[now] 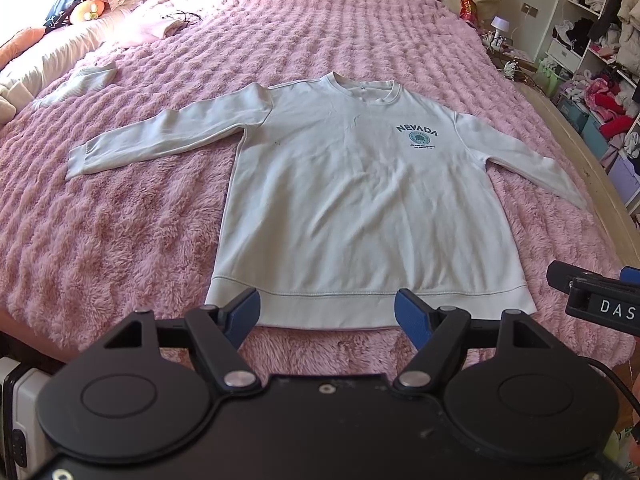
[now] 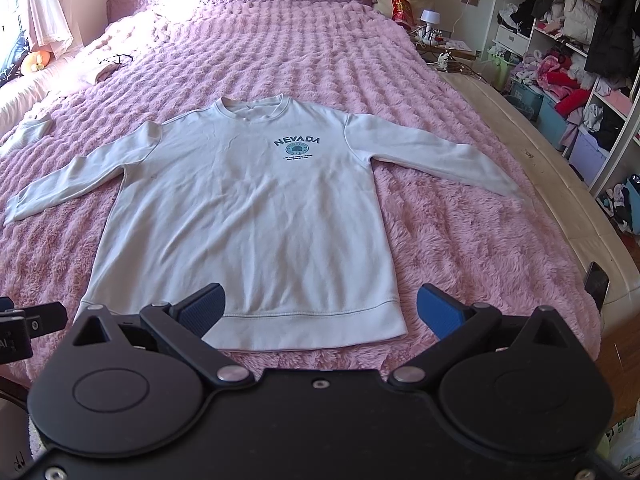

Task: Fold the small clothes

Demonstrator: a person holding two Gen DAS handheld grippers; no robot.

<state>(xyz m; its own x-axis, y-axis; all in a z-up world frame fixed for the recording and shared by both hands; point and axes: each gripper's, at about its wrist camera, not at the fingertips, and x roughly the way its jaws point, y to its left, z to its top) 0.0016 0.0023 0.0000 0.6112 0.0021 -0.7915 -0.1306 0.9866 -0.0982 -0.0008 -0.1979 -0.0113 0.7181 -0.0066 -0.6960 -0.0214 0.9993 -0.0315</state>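
A white long-sleeved sweatshirt (image 1: pixel 352 184) with a "NEVADA" print lies flat, front up, on the pink fluffy bedspread (image 1: pixel 120 240), both sleeves spread out; it also shows in the right wrist view (image 2: pixel 248 216). My left gripper (image 1: pixel 327 312) is open and empty, hovering near the hem. My right gripper (image 2: pixel 320 308) is open and empty, near the hem's right part. The right gripper's tip shows at the left wrist view's right edge (image 1: pixel 592 292). The left gripper's tip shows at the right wrist view's left edge (image 2: pixel 28 320).
A small white garment (image 1: pixel 80 84) lies on the bed at far left. Pillows and a toy (image 1: pixel 88 10) are at the head. The bed's right edge (image 2: pixel 560 184) borders shelves full of clothes (image 2: pixel 580 60). A nightstand holds a lamp (image 2: pixel 430 20).
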